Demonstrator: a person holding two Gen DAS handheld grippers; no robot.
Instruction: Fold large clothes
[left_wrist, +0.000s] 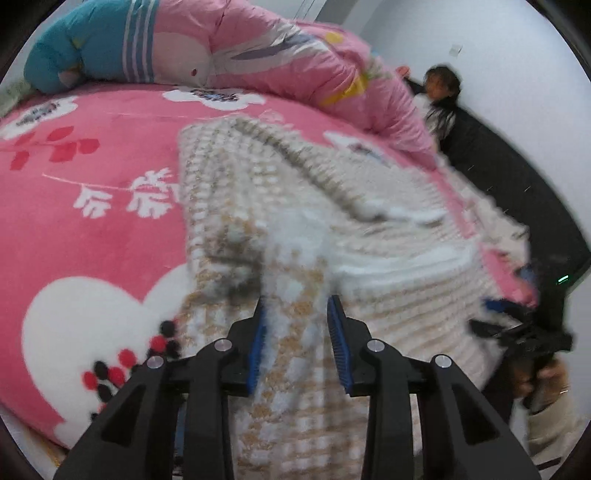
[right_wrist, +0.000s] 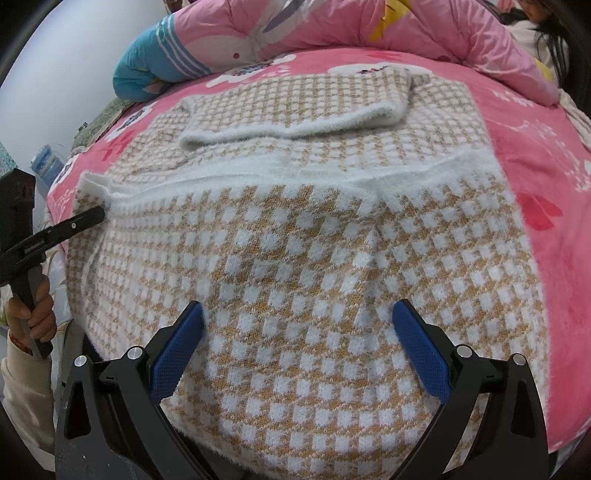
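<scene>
Pink fleece bedding printed with white flowers and red leaves covers the bed and fills most of both views, with bare stretches at the left of the left wrist view and down the right side of the right wrist view. Along the top of both frames a bunched pink quilt lies beside a teal plush toy, closing off the far side of the bed. A pale wall stands at the upper right of the left wrist view, where a person lies blurred against something dark. Spread across the middle of the bed is the checked sweater, tan and white squares with fluffy white trim; its near part hangs over the front edge of the mattress at the bottom of the right wrist view, a white band crosses it from left to right, and a sleeve with a white cuff is folded across the upper part. The left gripper sits at the sweater's left edge, its blue pads standing fairly close with a raised fold of the fuzzy knit between them; blur hides whether they press on it. The right gripper hovers over the near checked panel with its fingers spread wide, nothing caught between them. A hand in a cream sleeve grips the left handle at the lower left.
</scene>
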